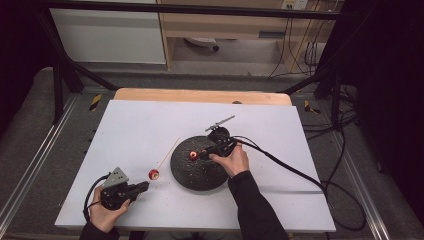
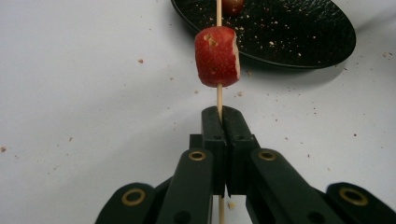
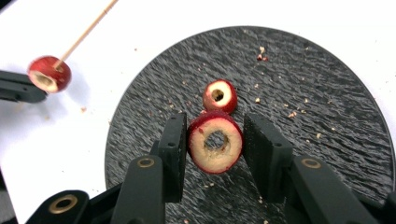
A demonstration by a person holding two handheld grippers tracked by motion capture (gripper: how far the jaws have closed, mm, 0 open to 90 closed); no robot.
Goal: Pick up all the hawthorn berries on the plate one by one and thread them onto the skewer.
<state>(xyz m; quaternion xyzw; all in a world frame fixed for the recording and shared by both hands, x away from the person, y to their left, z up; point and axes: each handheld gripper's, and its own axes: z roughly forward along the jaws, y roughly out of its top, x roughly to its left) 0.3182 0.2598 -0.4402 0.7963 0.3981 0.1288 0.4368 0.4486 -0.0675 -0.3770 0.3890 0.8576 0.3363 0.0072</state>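
My left gripper [image 1: 145,186] [image 2: 222,112] is shut on a thin wooden skewer [image 2: 218,95] near the table's front left. A red cored fruit piece [image 1: 154,174] [image 2: 217,57] is threaded on the skewer just beyond the jaws. Over the round black plate [image 1: 200,172] [image 3: 303,93], my right gripper [image 1: 202,154] [image 3: 215,123] is shut on a red fruit ring [image 3: 215,147] with a pale cut face and a hole through it. A second cored piece [image 3: 220,95] lies on the plate just past it. The skewered piece [image 3: 49,73] also appears in the right gripper view at the far left.
The white table sheet [image 1: 135,130] carries scattered crumbs around the plate. A thin metal tool [image 1: 220,122] lies behind the plate. Black cables [image 1: 295,172] trail from the right gripper across the table's right side.
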